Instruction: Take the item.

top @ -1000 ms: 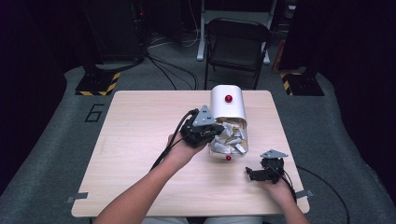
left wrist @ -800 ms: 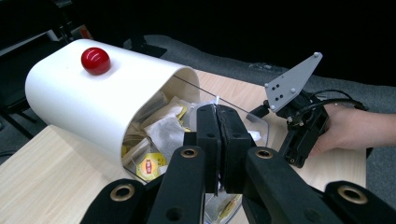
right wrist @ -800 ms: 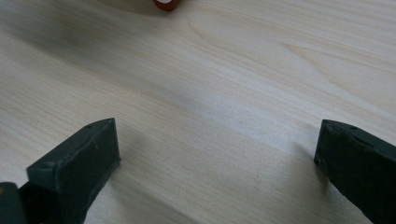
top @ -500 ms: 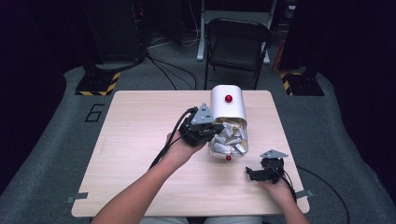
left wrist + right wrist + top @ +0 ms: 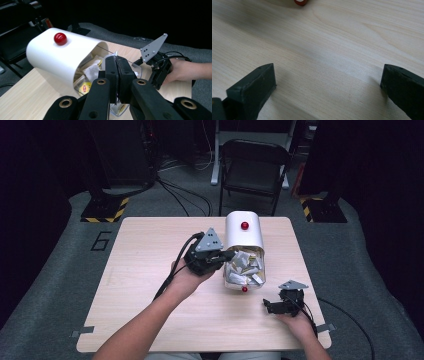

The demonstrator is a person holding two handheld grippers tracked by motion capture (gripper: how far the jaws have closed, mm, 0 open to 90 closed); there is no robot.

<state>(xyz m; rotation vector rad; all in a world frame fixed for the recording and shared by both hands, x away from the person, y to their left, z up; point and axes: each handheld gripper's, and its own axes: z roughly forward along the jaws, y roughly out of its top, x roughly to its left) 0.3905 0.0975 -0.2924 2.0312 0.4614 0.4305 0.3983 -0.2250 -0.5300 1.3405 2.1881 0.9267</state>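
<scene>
High view: left gripper, clamped on the clear lid's edge at box's 7 o'clock, may slip; right gripper gapes idle.

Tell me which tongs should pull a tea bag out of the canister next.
Left, probably. The left tongs are shut at the white canister mouth, beside the tea bags. The right tongs rest open on the table, apart from it.

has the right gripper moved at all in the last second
No. In the high view the right gripper sits at the same spot near the table's front right edge, just as far from the white container, jaws open.
</scene>
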